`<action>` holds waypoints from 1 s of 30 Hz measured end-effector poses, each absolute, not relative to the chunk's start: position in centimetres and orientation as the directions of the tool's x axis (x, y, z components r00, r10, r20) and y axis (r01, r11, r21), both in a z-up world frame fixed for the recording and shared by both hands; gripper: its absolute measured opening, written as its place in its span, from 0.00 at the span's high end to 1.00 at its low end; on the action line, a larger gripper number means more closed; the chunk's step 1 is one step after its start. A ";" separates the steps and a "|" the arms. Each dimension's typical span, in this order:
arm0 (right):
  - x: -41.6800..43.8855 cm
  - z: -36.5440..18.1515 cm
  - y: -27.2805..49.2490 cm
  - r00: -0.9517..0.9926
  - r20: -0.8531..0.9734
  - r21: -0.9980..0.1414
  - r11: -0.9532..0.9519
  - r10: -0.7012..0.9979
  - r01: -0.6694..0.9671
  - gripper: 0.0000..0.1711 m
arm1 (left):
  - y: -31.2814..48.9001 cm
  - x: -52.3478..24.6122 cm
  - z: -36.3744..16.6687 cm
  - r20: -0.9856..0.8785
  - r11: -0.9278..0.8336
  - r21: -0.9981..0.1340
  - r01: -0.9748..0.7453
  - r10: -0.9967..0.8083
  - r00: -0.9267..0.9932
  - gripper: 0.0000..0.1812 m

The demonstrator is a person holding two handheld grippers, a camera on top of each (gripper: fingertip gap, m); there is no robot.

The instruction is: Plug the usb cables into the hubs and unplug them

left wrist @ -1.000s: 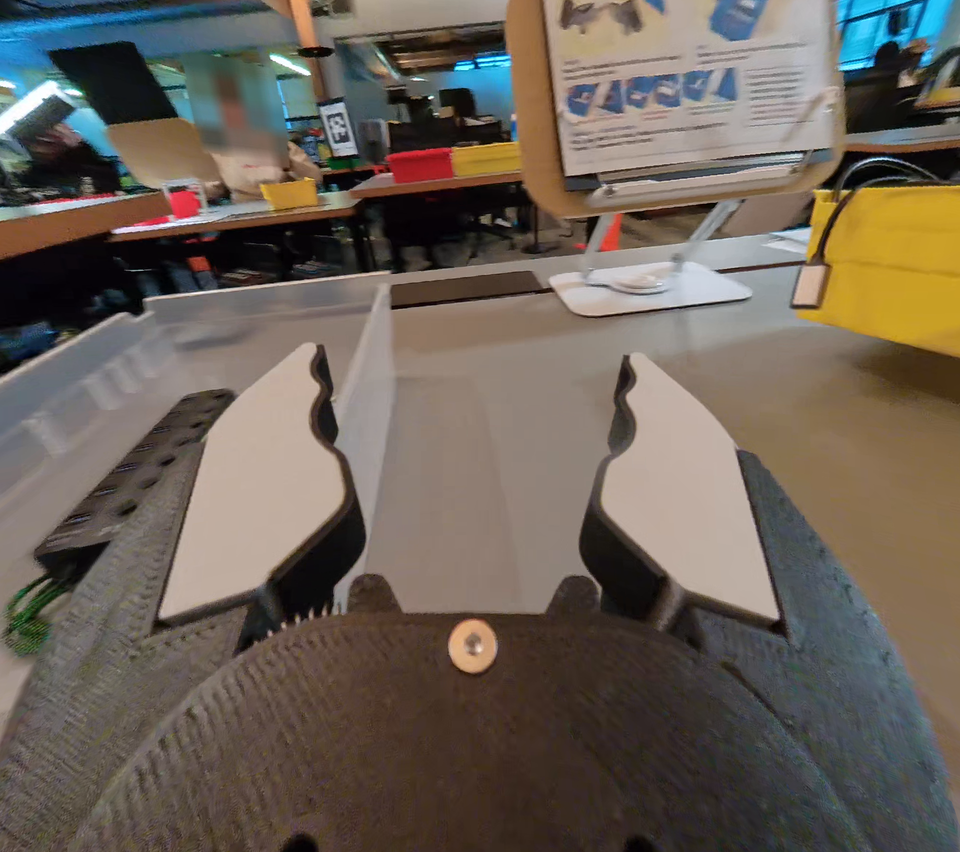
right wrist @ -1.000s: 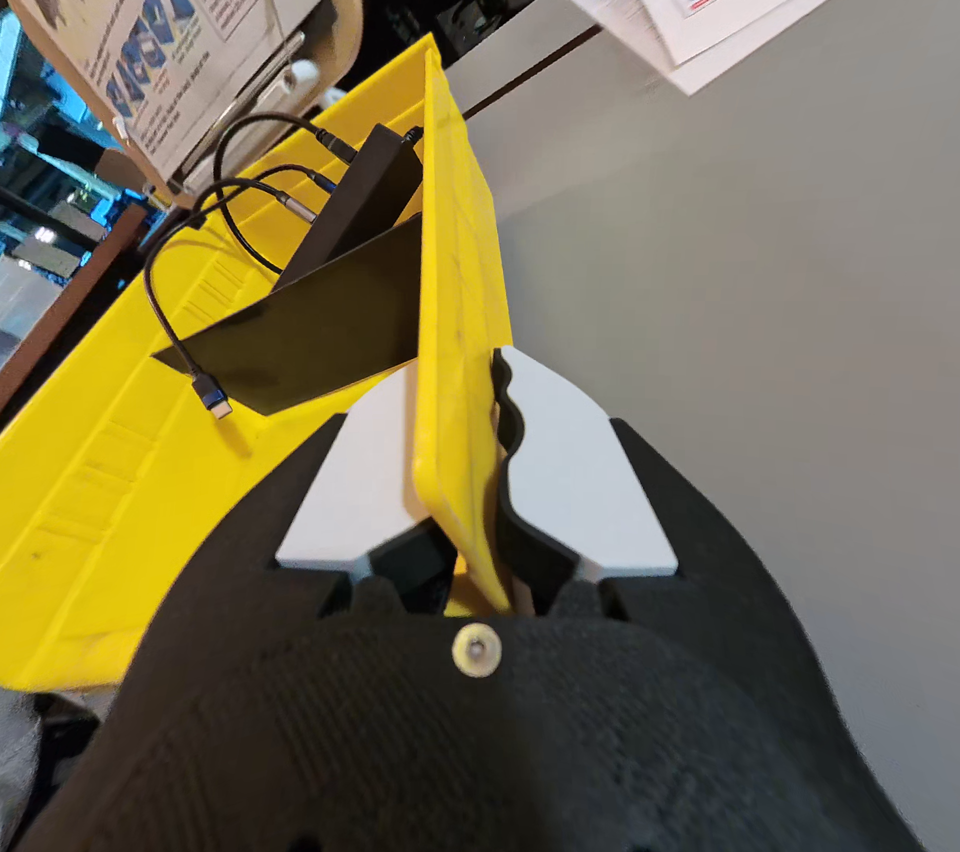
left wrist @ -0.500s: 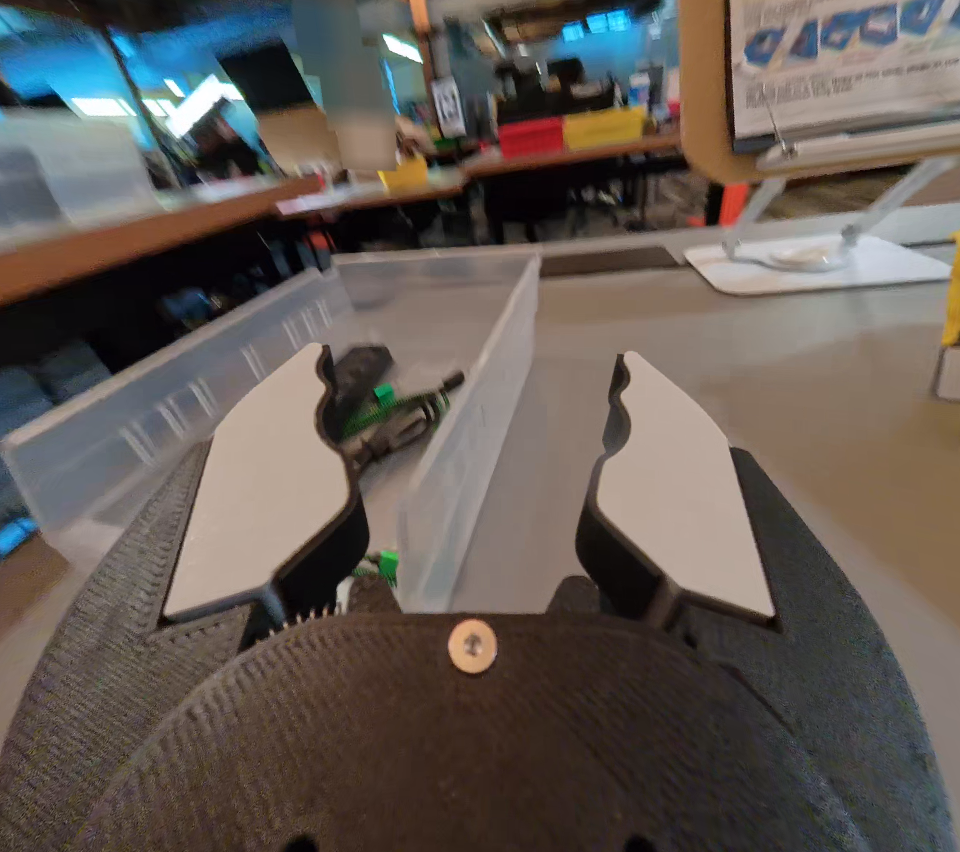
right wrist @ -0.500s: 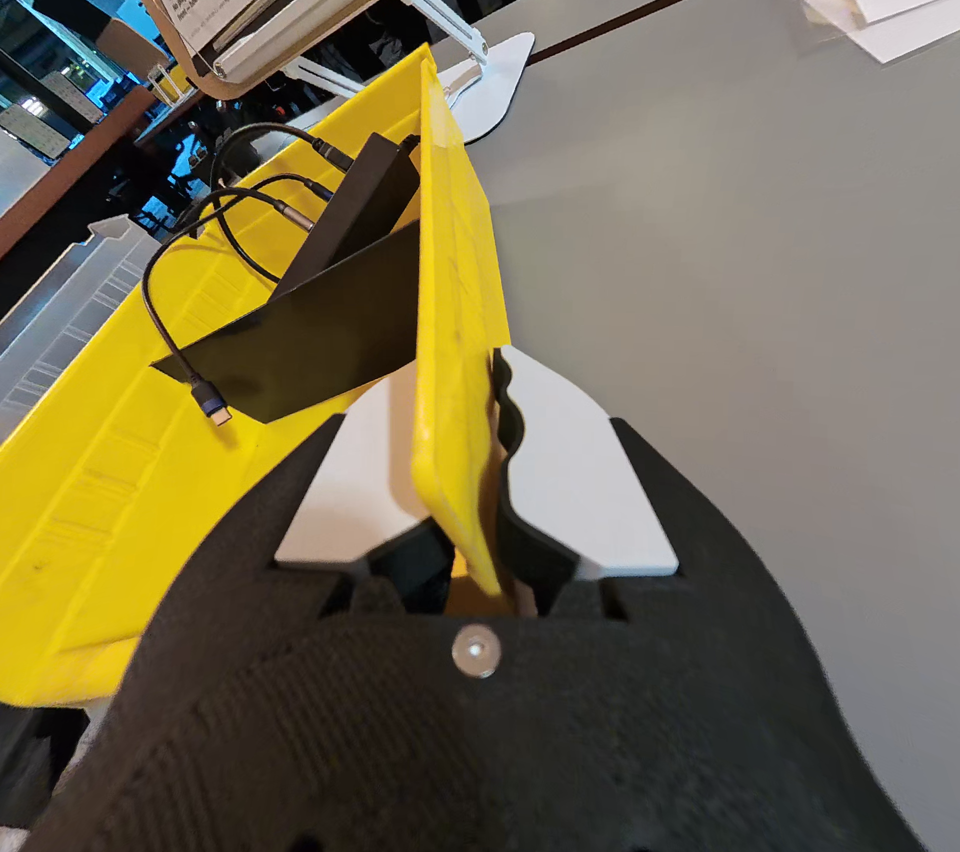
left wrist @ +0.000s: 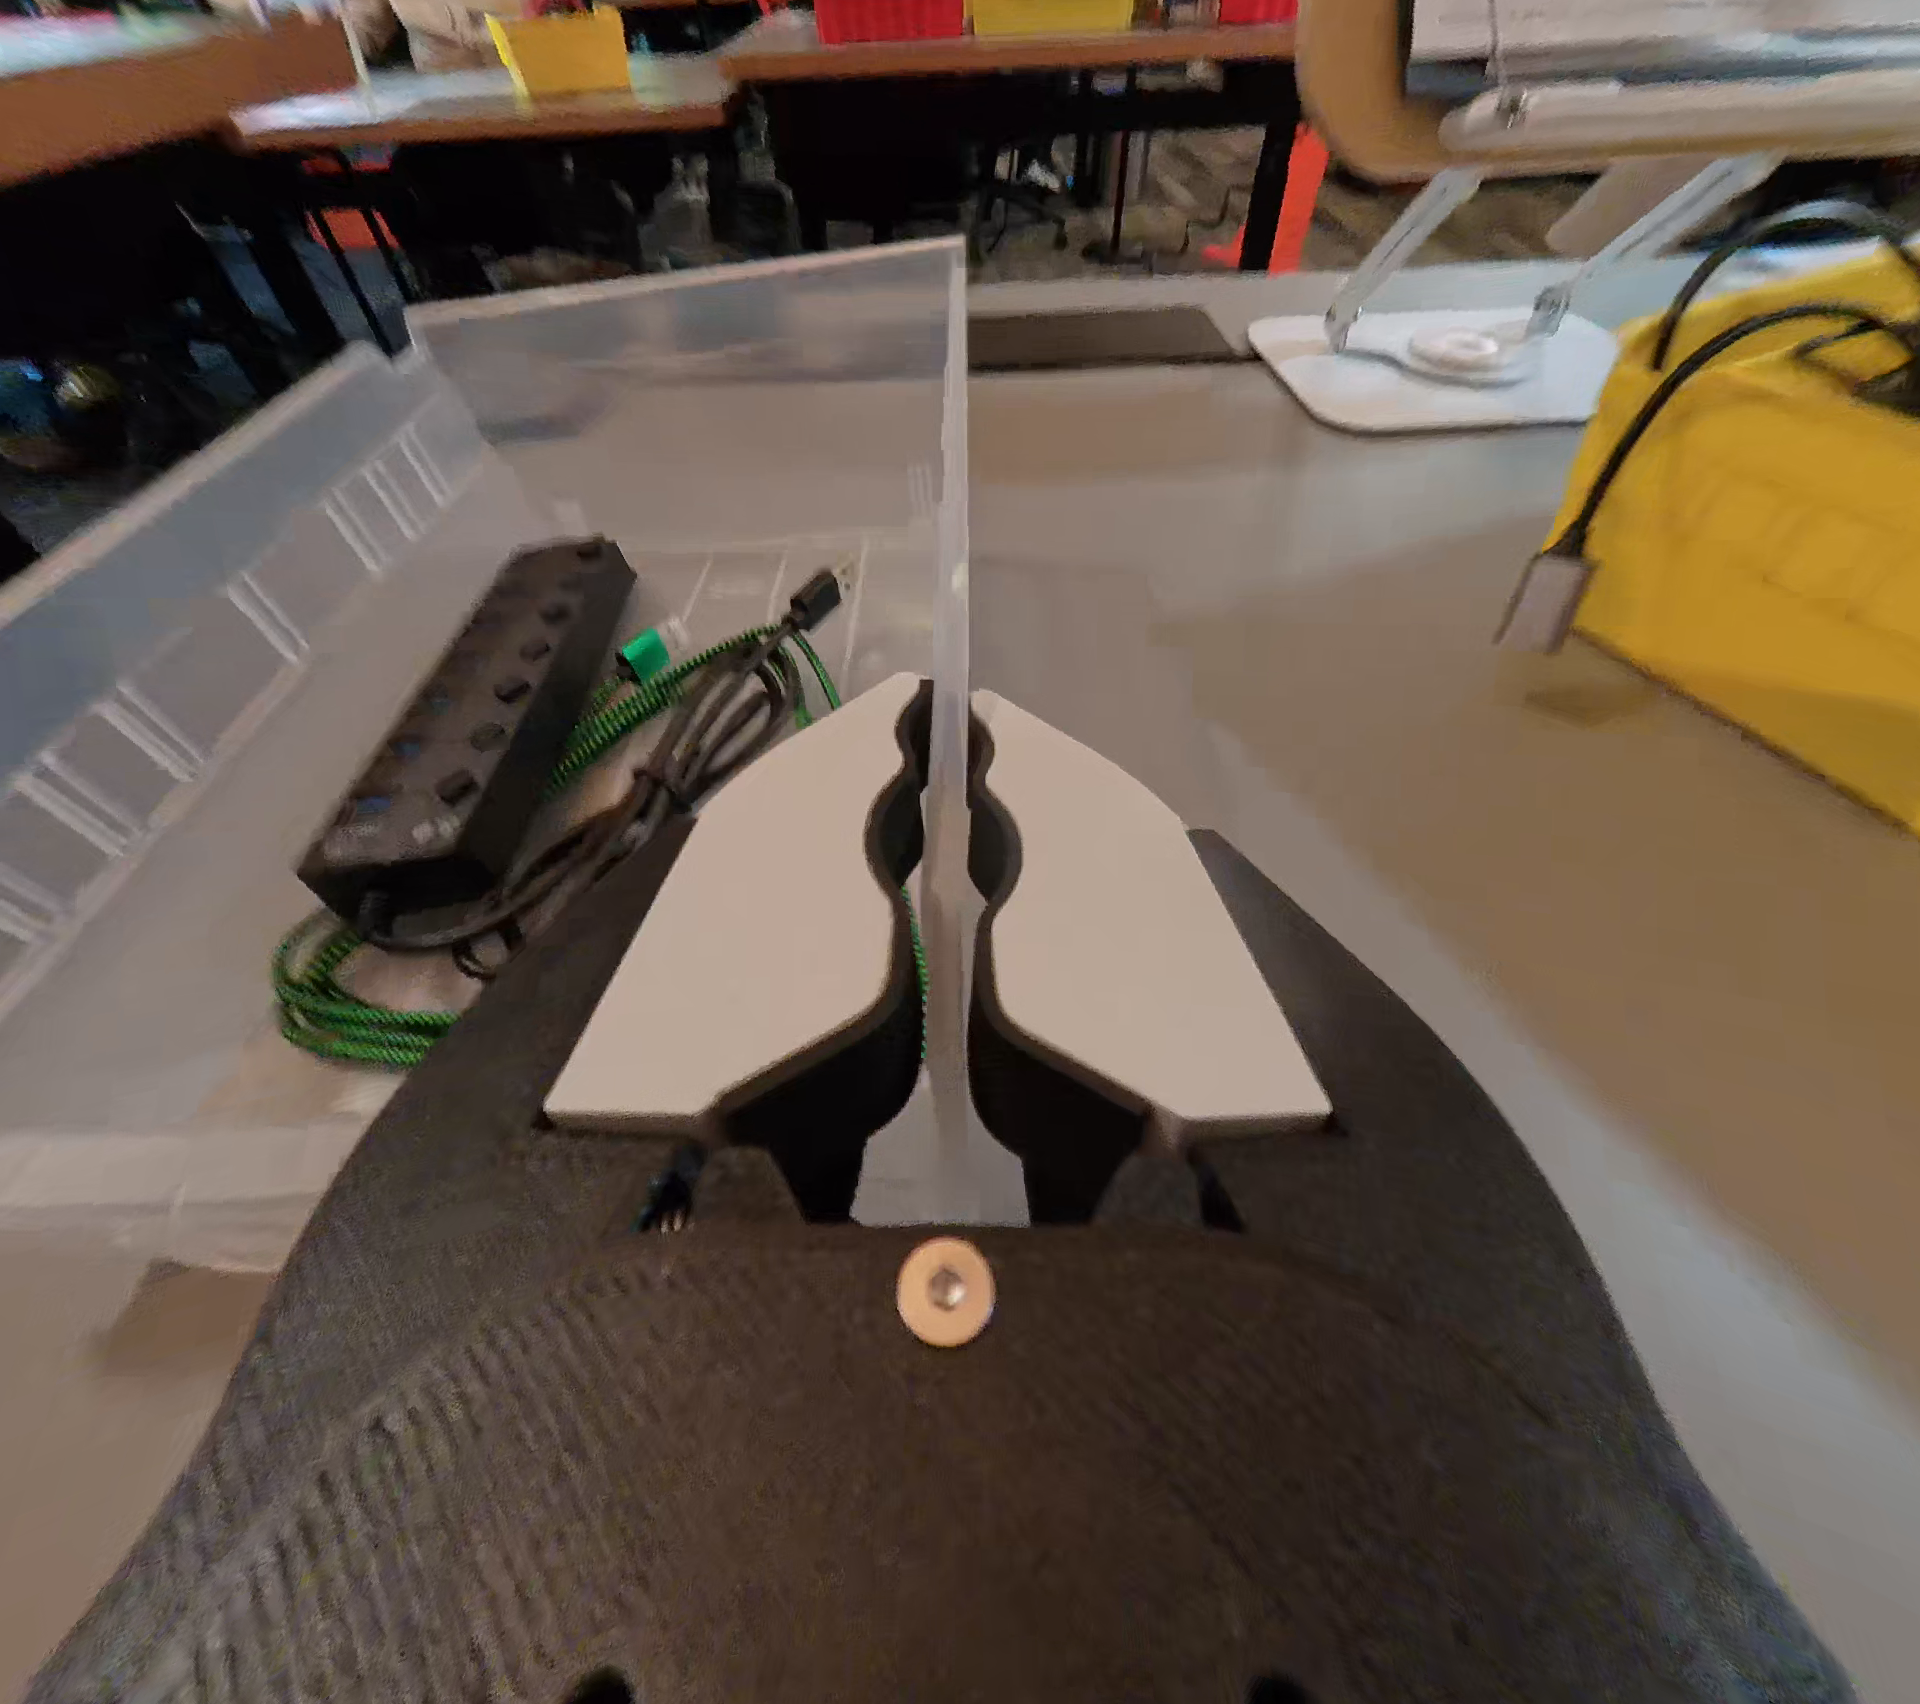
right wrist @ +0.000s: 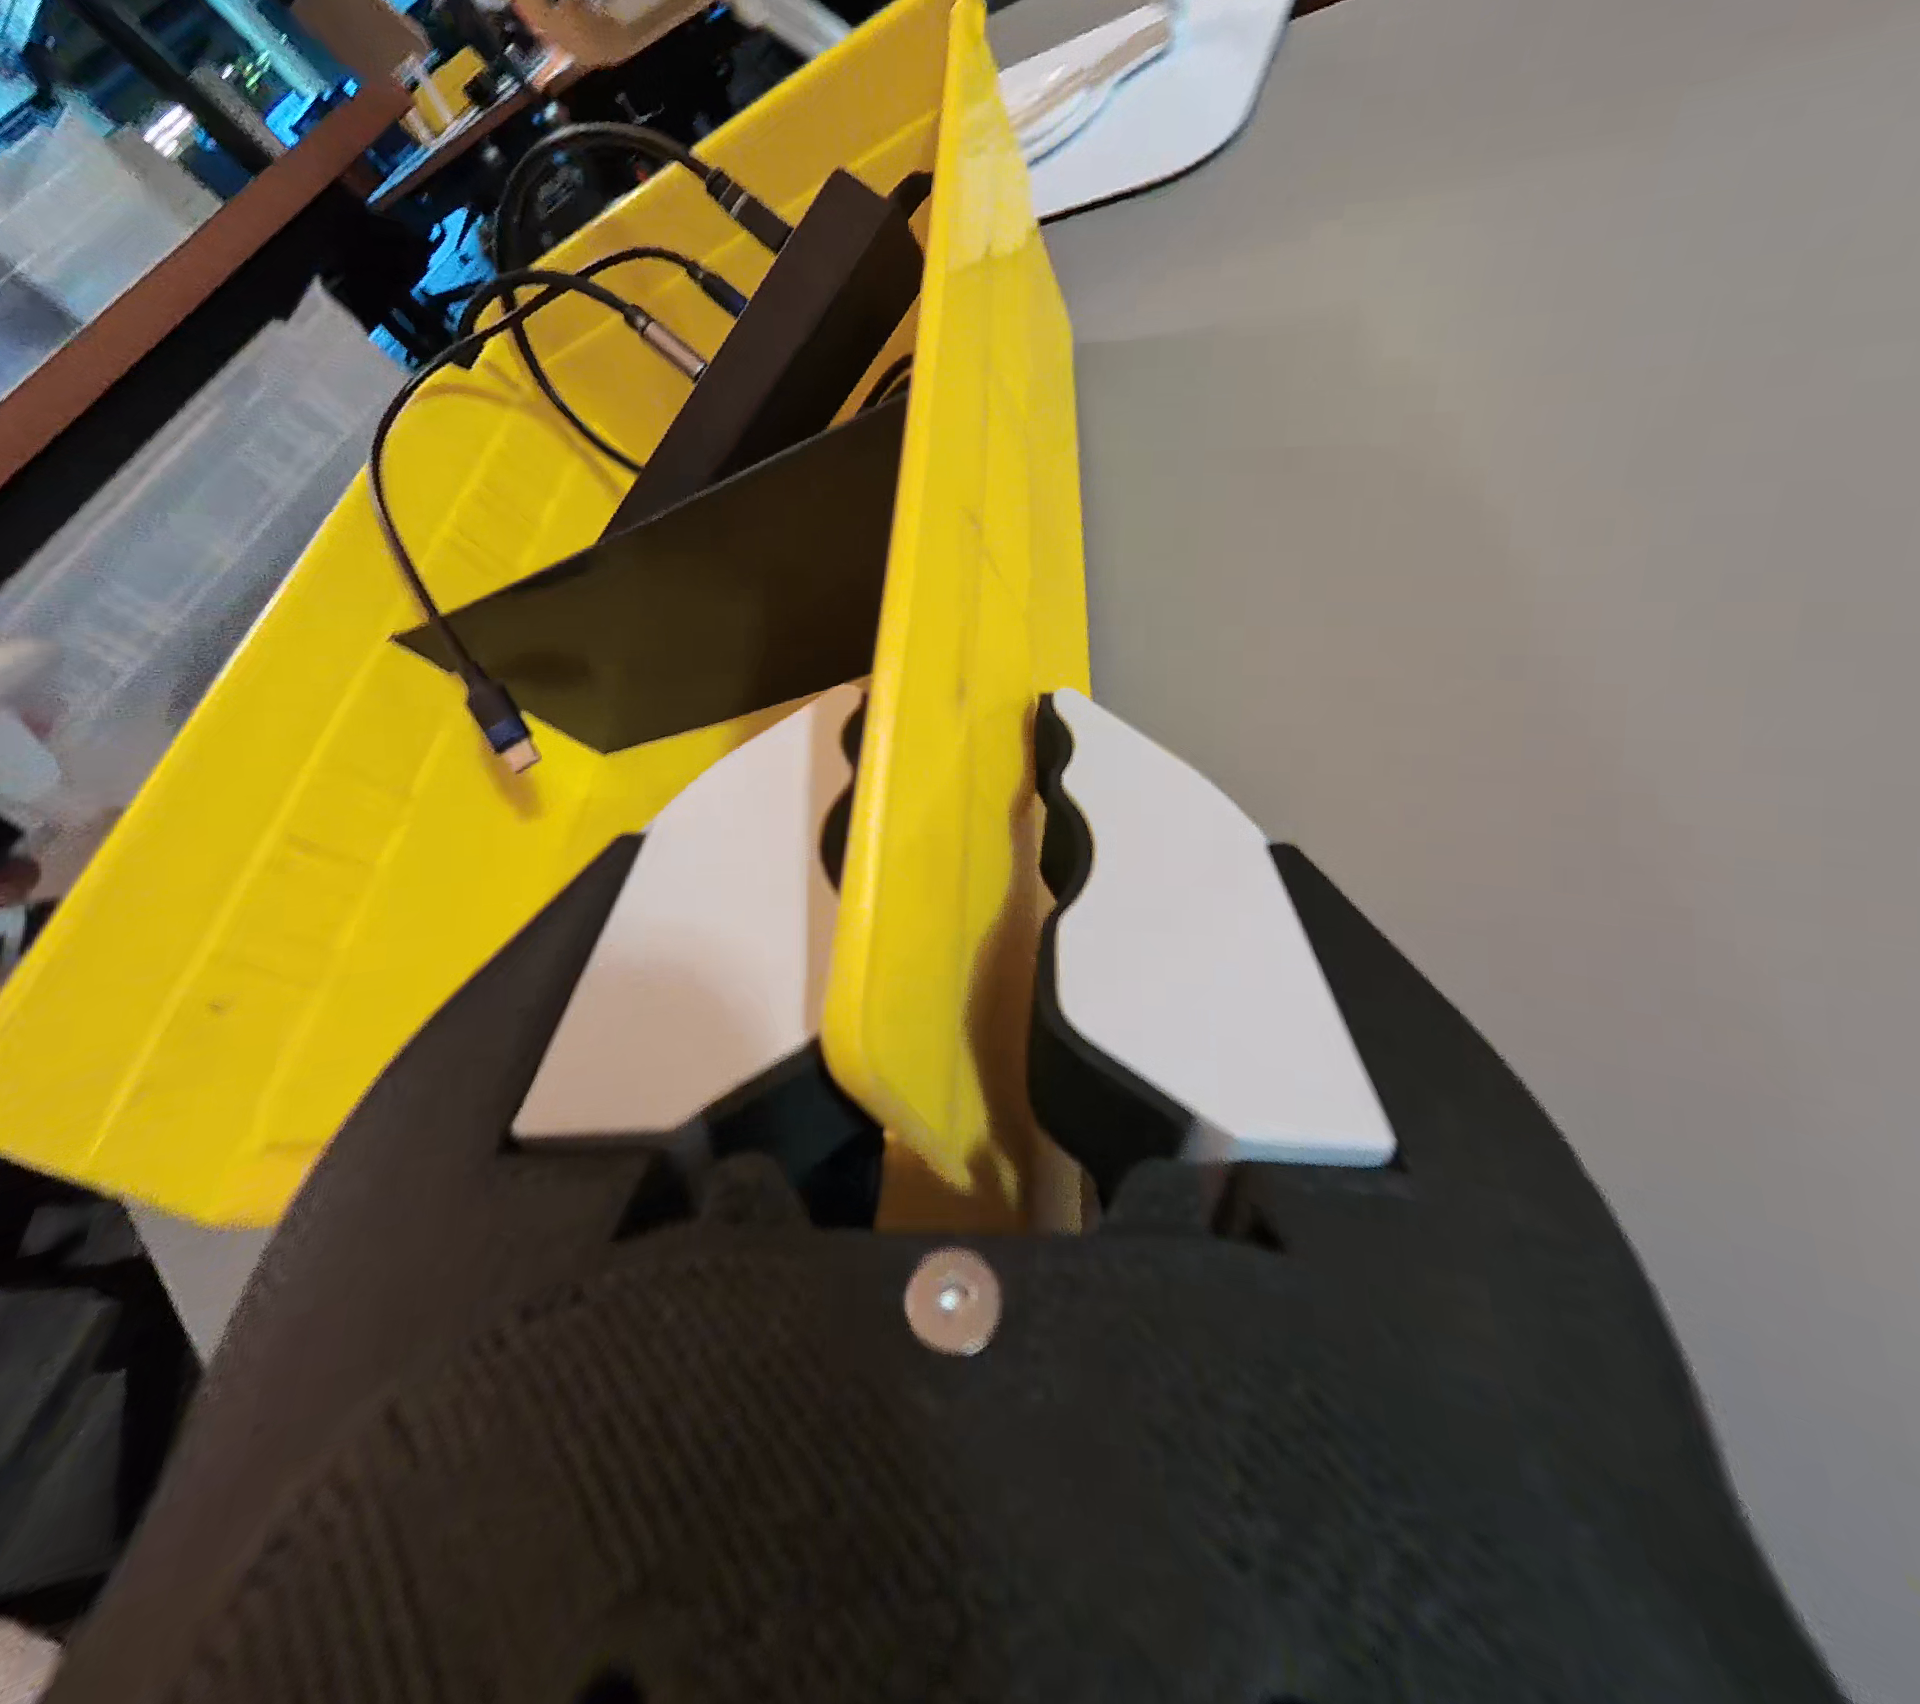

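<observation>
Left claw pinches the clear bin's wall beside a black hub; right claw clamps the yellow bin's wall.

The left gripper is clamping its two fingers nearly together, pinching a thin wall edge-on between the tips. It is pointing forward and slightly down, level across its body. The right gripper is gripping a thicker wall, its fingers sitting a little farther apart, its body rolled and aimed forward.
</observation>
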State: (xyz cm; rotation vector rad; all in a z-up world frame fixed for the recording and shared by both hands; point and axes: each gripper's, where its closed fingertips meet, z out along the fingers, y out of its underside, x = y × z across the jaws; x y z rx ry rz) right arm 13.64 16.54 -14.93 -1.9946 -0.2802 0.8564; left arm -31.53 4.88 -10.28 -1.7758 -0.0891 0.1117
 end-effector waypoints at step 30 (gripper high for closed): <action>-22.3 -15.4 7.2 0.448 -0.210 -0.876 -0.371 0.869 0.309 0.45 | -4.1 -27.8 11.3 -0.177 0.195 -0.960 -0.199 0.123 0.976 0.97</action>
